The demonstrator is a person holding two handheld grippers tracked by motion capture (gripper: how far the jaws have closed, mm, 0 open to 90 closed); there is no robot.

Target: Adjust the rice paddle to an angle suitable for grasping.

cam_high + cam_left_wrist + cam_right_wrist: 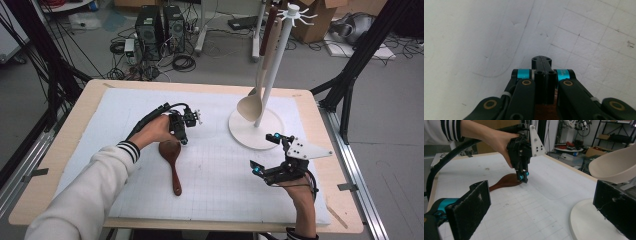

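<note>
A dark brown wooden spoon (173, 162) lies on the white grid mat (220, 175), bowl end away from me. My left gripper (183, 140) points down at the far rim of that bowl, and its jaws are shut on the rim. In the left gripper view the jaws (541, 62) are pressed together with brown wood (546, 112) between them lower down. The right gripper view shows the left gripper (523, 178) pinching the spoon (505, 182) at its edge. My right gripper (264, 153) hovers open near the mat's right side, its pads (471, 205) far apart with nothing between them.
A white utensil rack stands at the back right on a round base (245, 135), (586, 220), with a tall pole (272, 70). A pale wooden spoon (251, 104), (616, 167) hangs from it, bowl low over the base. The table's wooden edge (330, 150) frames the mat.
</note>
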